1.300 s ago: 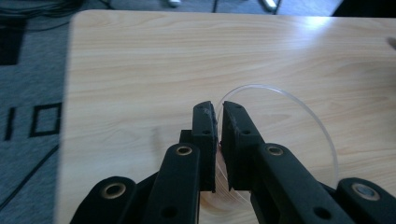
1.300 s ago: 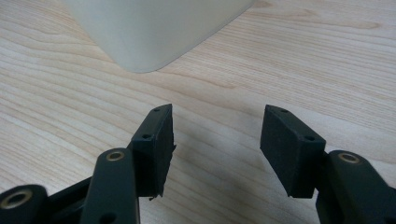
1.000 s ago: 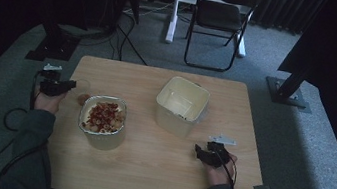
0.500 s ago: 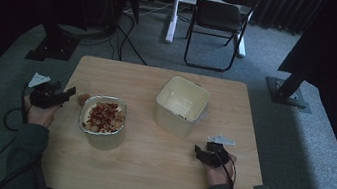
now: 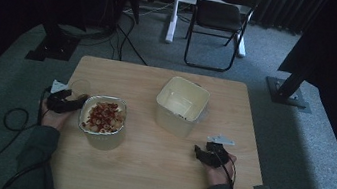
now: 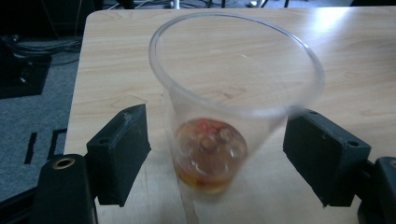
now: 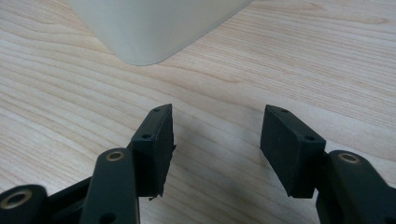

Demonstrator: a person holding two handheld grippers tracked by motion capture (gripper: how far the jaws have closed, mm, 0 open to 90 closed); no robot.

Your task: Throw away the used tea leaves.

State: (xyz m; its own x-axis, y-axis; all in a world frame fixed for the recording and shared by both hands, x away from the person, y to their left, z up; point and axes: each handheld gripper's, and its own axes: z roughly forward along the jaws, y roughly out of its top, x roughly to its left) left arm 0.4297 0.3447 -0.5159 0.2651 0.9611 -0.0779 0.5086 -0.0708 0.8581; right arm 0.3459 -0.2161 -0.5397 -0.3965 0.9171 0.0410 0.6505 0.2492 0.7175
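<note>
A clear plastic cup (image 6: 233, 107) stands on the table with a little red and brown food at its bottom. It sits between the two jaws of my left gripper (image 6: 215, 154), which are spread wide and stand at its sides; the gripper is open. In the high view the cup (image 5: 79, 86) is at the table's left edge, just behind my left gripper (image 5: 68, 103). Beside them is a bowl (image 5: 102, 117) of red and white food. My right gripper (image 5: 199, 153) rests low on the table, open and holding nothing, just in front of an empty white tub (image 5: 182, 104).
The white tub's rounded corner (image 7: 154, 32) is close ahead of my right gripper (image 7: 215, 144). The wooden table (image 5: 145, 172) has bare room at the front middle. A chair (image 5: 218, 21) and stand bases sit on the carpet beyond.
My left gripper has swung from the table's left edge toward the person and then right, so its jaws now stand around the cup. The right gripper has stayed still.
</note>
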